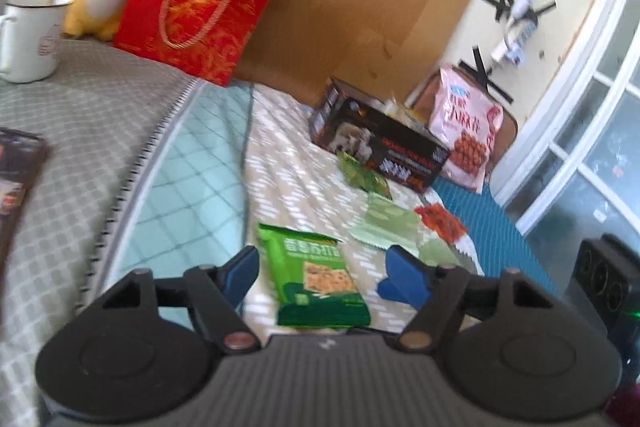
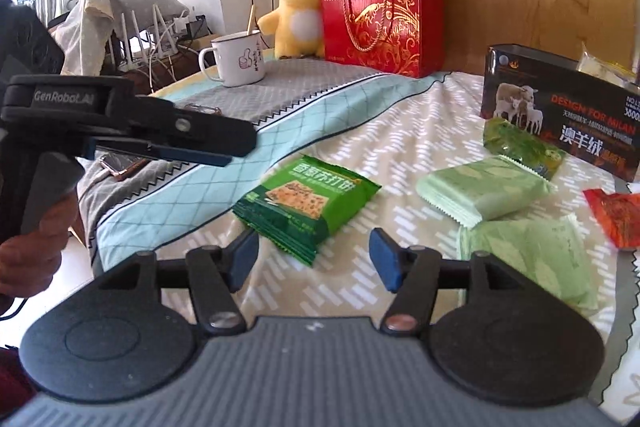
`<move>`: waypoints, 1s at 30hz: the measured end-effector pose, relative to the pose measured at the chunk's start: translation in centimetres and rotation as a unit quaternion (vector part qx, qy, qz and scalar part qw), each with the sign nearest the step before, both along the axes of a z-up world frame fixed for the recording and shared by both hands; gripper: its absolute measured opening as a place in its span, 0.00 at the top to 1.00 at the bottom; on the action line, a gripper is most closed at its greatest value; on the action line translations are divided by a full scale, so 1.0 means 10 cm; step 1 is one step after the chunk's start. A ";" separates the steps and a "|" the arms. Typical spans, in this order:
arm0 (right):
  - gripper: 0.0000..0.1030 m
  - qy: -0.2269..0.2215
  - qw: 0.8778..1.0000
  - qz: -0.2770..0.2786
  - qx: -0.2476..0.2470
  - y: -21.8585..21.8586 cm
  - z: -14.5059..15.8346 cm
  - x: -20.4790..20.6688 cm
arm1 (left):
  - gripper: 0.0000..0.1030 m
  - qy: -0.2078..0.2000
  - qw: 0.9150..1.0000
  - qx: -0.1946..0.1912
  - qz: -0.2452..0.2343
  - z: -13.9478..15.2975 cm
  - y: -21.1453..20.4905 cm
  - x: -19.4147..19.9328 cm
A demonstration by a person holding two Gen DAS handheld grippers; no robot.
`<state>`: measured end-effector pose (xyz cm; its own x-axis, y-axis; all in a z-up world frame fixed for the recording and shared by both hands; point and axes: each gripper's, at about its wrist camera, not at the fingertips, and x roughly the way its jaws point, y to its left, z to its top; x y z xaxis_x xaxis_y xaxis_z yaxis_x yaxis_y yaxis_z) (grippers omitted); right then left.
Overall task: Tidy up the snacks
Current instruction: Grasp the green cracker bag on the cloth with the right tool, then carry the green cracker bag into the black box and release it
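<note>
Left wrist view: left gripper (image 1: 320, 273) hangs about half open, gripping nothing, green cracker pack (image 1: 316, 283) flat on the bedspread (image 1: 288, 163) between its fingers. Right gripper (image 2: 314, 259) gapes too, empty, pack just ahead.

Bright green cracker packet (image 2: 308, 203), pale green wrappers (image 2: 484, 191), red-orange snack (image 2: 616, 219), black box (image 2: 560, 115), red gift box with gold scrollwork (image 2: 380, 19), yellow plush (image 2: 296, 11), dash-patterned cream bedsheet (image 2: 400, 131)
</note>
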<state>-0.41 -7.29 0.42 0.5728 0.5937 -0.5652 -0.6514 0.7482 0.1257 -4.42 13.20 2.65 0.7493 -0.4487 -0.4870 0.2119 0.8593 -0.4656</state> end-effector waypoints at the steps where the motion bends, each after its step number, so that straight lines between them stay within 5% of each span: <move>1: 0.38 0.000 1.000 0.002 -0.004 0.02 -0.01 0.01 | 0.34 0.002 1.000 0.003 -0.006 -0.03 -0.04 0.03; 5: 0.39 -0.010 1.000 0.017 -0.014 0.09 -0.06 0.03 | 0.44 0.033 0.999 0.011 -0.001 -0.20 -0.16 0.13; 7: 0.57 -0.014 1.000 0.023 -0.013 0.10 -0.05 0.02 | 0.47 0.029 1.000 0.013 -0.004 -0.21 -0.19 0.10; 12: 0.68 -0.018 1.000 0.014 -0.009 0.02 -0.04 -0.04 | 0.48 0.028 0.999 0.005 -0.014 -0.22 -0.19 -0.01; 17: 0.68 -0.025 0.999 0.027 -0.020 -0.12 -0.04 -0.24 | 0.48 0.036 0.998 -0.018 -0.044 -0.24 -0.23 -0.11; 30: 0.66 -0.014 1.000 -0.008 -0.004 -0.65 -0.06 -0.48 | 0.38 0.031 0.991 0.008 -0.131 -0.20 -0.76 -0.22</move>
<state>-5.23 -13.75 -0.16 0.5979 0.5790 -0.5544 -0.6420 0.7600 0.1014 -6.57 5.62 0.64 0.5769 -0.6161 -0.5362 0.4002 0.7855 -0.4720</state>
